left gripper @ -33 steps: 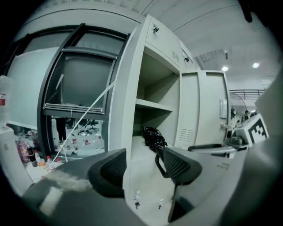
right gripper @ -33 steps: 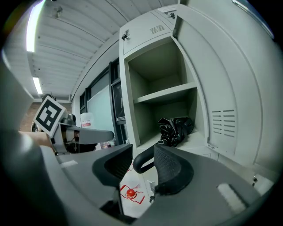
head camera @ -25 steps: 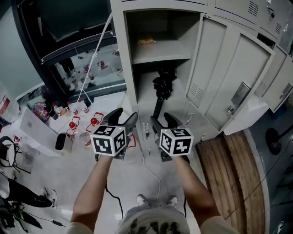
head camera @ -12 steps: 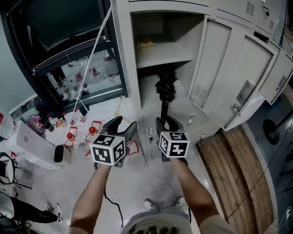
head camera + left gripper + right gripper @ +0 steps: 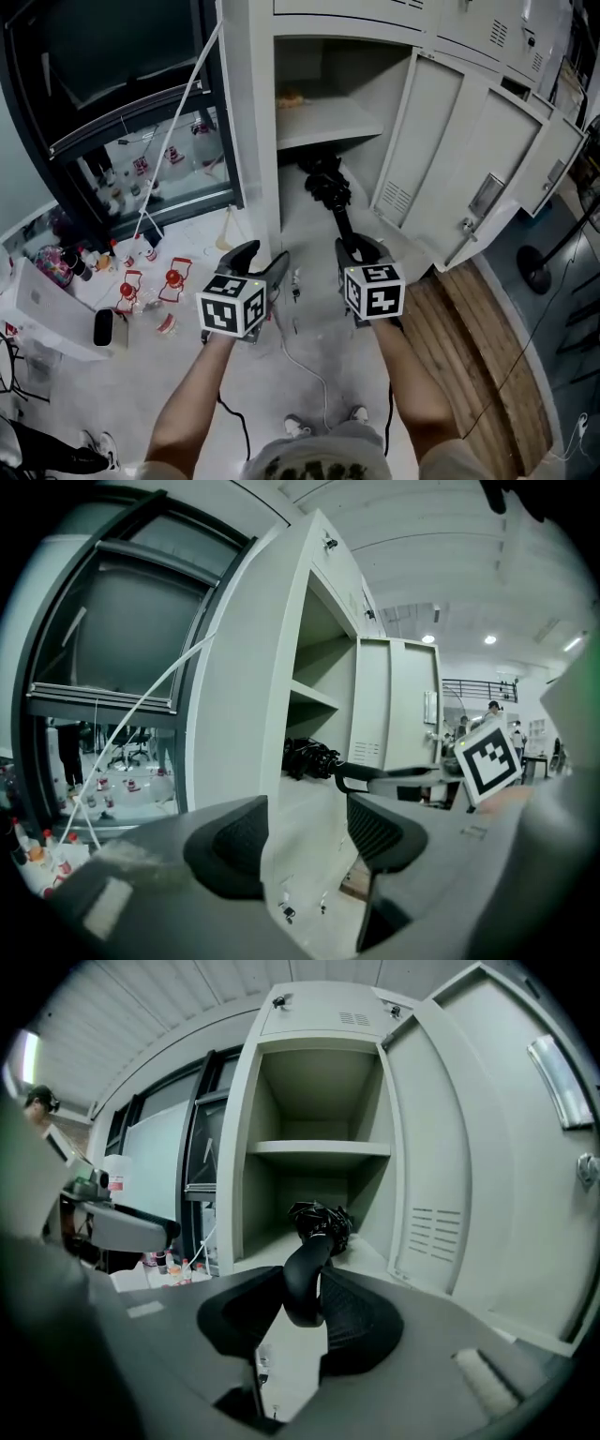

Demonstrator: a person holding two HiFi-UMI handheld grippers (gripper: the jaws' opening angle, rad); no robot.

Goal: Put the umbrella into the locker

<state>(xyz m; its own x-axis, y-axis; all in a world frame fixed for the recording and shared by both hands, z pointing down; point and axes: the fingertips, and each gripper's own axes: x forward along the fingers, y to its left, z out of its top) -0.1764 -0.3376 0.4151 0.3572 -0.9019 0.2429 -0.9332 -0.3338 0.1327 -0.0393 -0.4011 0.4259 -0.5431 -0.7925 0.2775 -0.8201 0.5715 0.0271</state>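
Note:
A black folded umbrella lies with its canopy in the lower compartment of the open grey locker, and its curved handle sticks out toward me. My right gripper is closing its jaws on that handle, and both pads touch it in the right gripper view. My left gripper hangs open beside it on the left, holding nothing. In the left gripper view, the umbrella and the right gripper show beyond the empty jaws.
The locker door stands swung open to the right. A white cable trails across the floor below my hands. Small red objects and bottles litter the floor at left, by a leaning white pole. Wooden boards lie at right.
The right gripper's jaws have narrowed from wide open around the umbrella handle to touching it. Both hands have drifted slightly toward the locker, and the head view has shifted.

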